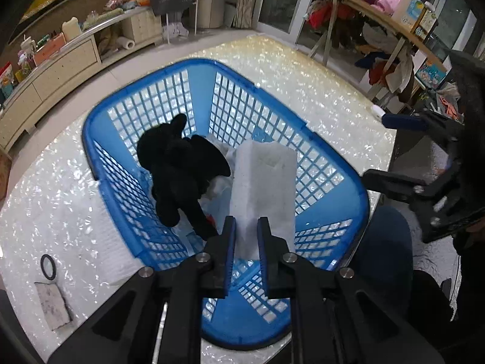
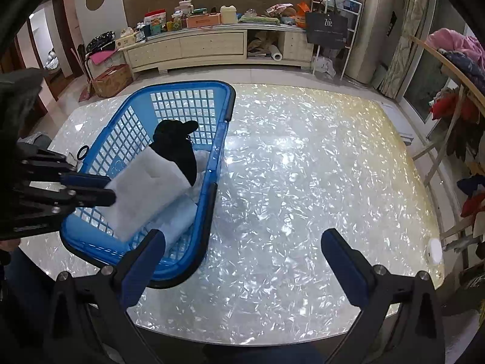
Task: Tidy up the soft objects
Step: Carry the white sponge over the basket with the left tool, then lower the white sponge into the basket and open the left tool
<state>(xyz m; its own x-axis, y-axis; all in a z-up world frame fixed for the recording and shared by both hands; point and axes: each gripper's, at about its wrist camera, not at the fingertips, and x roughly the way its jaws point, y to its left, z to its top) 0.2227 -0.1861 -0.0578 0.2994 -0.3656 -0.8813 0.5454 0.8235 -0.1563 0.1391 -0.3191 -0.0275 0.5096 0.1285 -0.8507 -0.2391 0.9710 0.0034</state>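
Left wrist view: your left gripper (image 1: pixel 246 233) is clamped on a white foam piece (image 1: pixel 263 188), held over the blue basket (image 1: pixel 100 163), which already contains a black plush toy (image 1: pixel 178 166) against its left wall. Right wrist view: your right gripper (image 2: pixel 242 254) is spread wide and empty above the table (image 2: pixel 303 182), beside the basket's right rim. Judged step: depositing. Next, lower the foam inside, then release.

One basket, three kinds of soft item

One blue laundry basket (image 1: pixel 333 218); one black plush toy (image 1: pixel 182 163) at its 10 o'clock; one white foam sheet (image 1: pixel 266 182) centre; one black ring (image 1: pixel 48 267) at 8 o'clock.
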